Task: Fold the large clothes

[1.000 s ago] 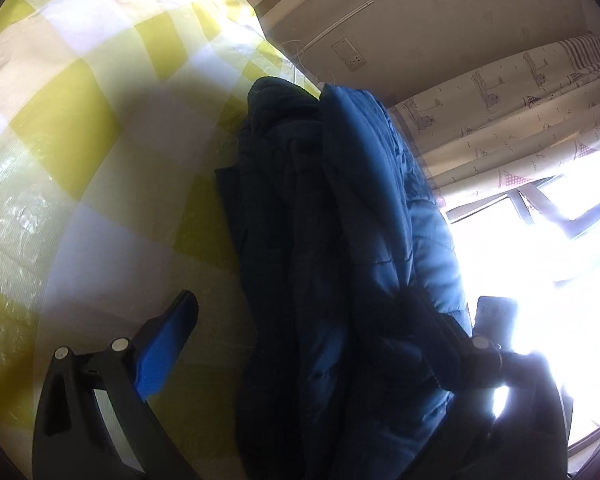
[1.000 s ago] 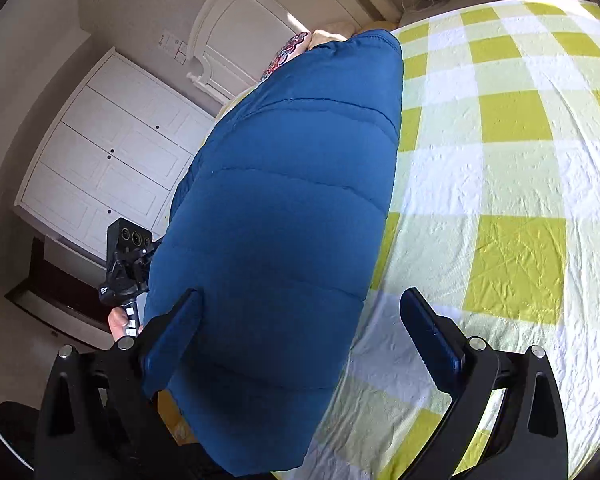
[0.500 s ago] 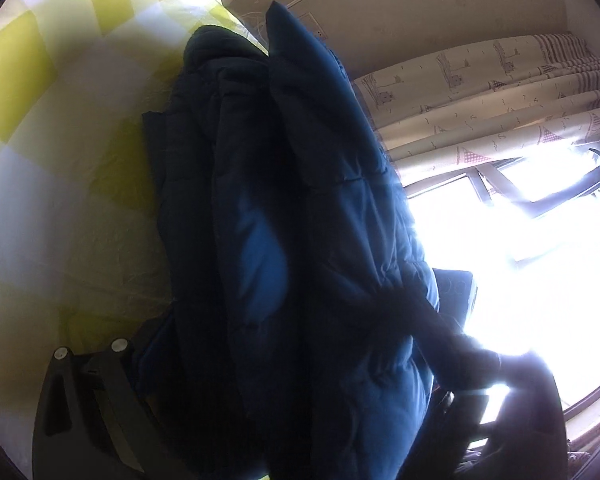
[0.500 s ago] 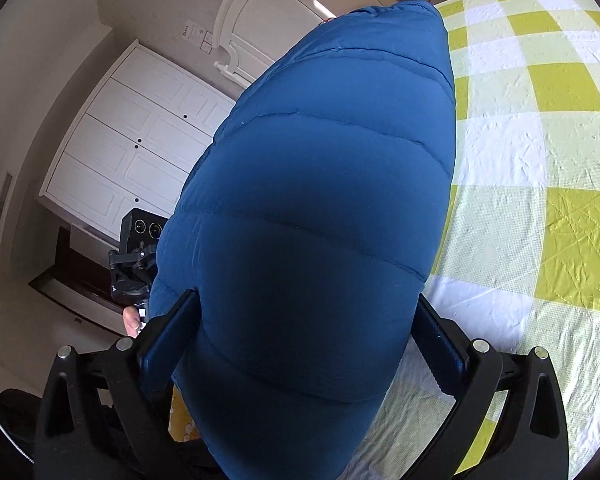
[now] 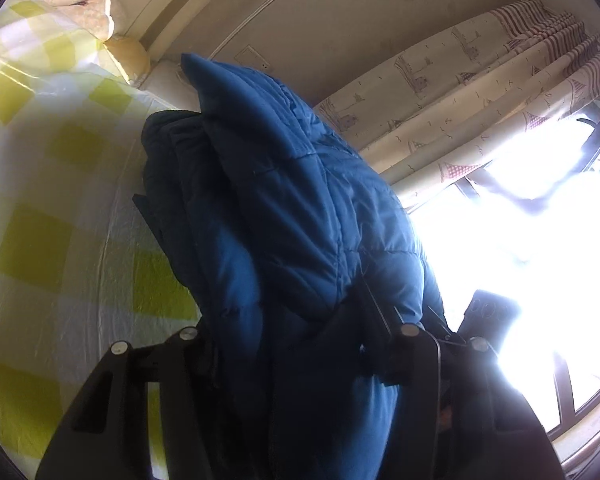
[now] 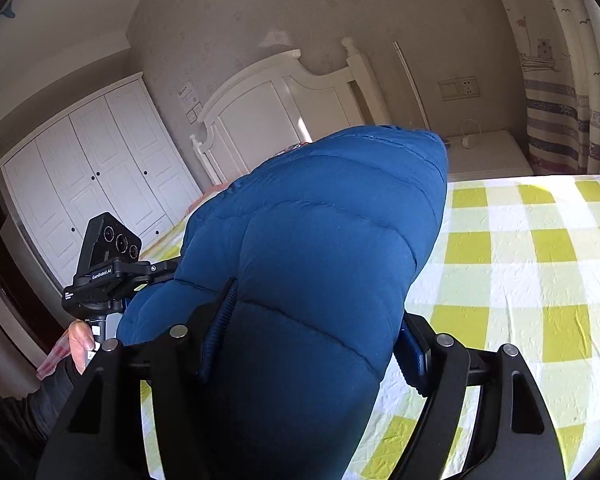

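The blue puffer jacket (image 6: 320,264) is folded into a thick bundle and held up over the bed (image 6: 540,280), with the yellow-and-white checked sheet beneath and beside it. It fills the space between the jaws of the right hand-held gripper (image 6: 312,344); these are closing, and both blue pads press into the quilted fabric at its near end. From there the bundle's long axis runs away from the gripper toward the white headboard (image 6: 284,96), its rounded far end pointing that way and slightly upward.

On the other side, the left hand-held gripper (image 5: 296,344) also has the jacket (image 5: 292,216) between its jaws, which are closing on dark, layered folds; the pads themselves are buried in cloth. Seen from there, the bundle again stretches lengthwise toward the head of the bed, near the bed's window-side edge, with the curtains (image 5: 480,92) beyond.

A hand (image 6: 80,340) in a dark sleeve grips the left gripper's handle.
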Motion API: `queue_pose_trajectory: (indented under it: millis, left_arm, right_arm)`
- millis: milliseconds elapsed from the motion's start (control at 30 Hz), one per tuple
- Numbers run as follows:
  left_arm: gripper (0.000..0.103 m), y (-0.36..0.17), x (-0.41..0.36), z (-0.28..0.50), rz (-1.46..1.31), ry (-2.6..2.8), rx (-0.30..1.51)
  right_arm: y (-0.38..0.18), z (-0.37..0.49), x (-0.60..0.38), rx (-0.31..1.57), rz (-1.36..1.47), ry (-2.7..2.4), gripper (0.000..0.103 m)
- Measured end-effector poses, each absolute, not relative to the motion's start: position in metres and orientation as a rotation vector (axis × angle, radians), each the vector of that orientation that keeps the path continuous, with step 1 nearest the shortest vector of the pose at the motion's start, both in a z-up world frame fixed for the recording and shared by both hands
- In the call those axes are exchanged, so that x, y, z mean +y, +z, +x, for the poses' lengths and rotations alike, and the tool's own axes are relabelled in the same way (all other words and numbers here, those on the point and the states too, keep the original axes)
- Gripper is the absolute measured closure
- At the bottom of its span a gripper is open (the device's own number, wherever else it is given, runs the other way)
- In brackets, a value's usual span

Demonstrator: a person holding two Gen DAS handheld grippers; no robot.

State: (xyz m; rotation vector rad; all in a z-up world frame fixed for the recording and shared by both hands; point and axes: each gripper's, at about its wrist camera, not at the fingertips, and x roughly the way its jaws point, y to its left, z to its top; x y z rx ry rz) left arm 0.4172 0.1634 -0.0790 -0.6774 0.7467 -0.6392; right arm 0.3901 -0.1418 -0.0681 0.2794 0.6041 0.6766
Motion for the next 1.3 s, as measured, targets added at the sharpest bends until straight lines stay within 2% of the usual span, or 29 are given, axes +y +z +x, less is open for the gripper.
queue_pose_trajectory:
  millis: [133,167,233,267,300,367,433,500,533,600,633,767,967,1133,1300]
  left_arm:
    - [0.05,-0.102,0.136,0.491,-0.66,-0.609,0.853]
    - [0.043,-0.115,0.131,0.502,-0.688,-0.599,0.877]
    - [0.037,-0.126,0.133,0.506,-0.747,-0.621,0.857]
    - [0.032,-0.125,0.135,0.504,-0.751,-0.615,0.853]
    - [0.03,-0.123,0.137,0.5,-0.733,-0.596,0.847]
    - [0.021,-0.11,0.142,0.486,-0.661,-0.52,0.823]
    - [0.019,-0.089,0.153,0.462,-0.6,-0.42,0.752]
    - [0.01,-0.058,0.162,0.423,-0.494,-0.279,0.633]
    - [0.002,-0.04,0.162,0.402,-0.437,-0.225,0.555]
    - [0.003,-0.007,0.155,0.35,-0.302,-0.131,0.398]
    - [0.002,0.008,0.145,0.328,-0.226,-0.086,0.342]
    - [0.002,0.048,0.099,0.259,0.025,0.051,0.19]
    - [0.002,0.032,0.06,0.195,0.003,0.025,0.235]
    - [0.002,-0.008,0.033,0.174,0.107,0.058,0.318]
    - [0.002,-0.034,0.03,0.161,0.092,0.053,0.38]
  right_arm:
    - [-0.118,0.449,-0.177,0.781,0.369,0.56,0.031]
    - [-0.133,0.453,-0.184,0.802,0.384,0.543,0.028]
    - [-0.139,0.448,-0.196,0.788,0.437,0.536,0.026]
    - [-0.136,0.443,-0.197,0.793,0.438,0.516,0.017]
    - [-0.13,0.435,-0.197,0.781,0.419,0.494,0.012]
    - [-0.113,0.42,-0.2,0.739,0.366,0.445,0.012]
    - [-0.097,0.393,-0.205,0.686,0.351,0.405,0.012]
    - [-0.08,0.369,-0.208,0.623,0.328,0.372,0.012]
    - [-0.069,0.347,-0.206,0.577,0.305,0.344,0.012]
    - [-0.049,0.306,-0.201,0.462,0.25,0.307,0.012]
    - [-0.04,0.286,-0.198,0.411,0.222,0.296,0.007]
    - [-0.018,0.222,-0.176,0.259,0.107,0.236,0.004]
    - [-0.041,0.188,-0.155,0.33,0.035,0.188,0.004]
    - [-0.064,0.168,-0.15,0.389,0.017,0.178,0.004]
    - [-0.068,0.152,-0.151,0.405,0.004,0.158,0.004]
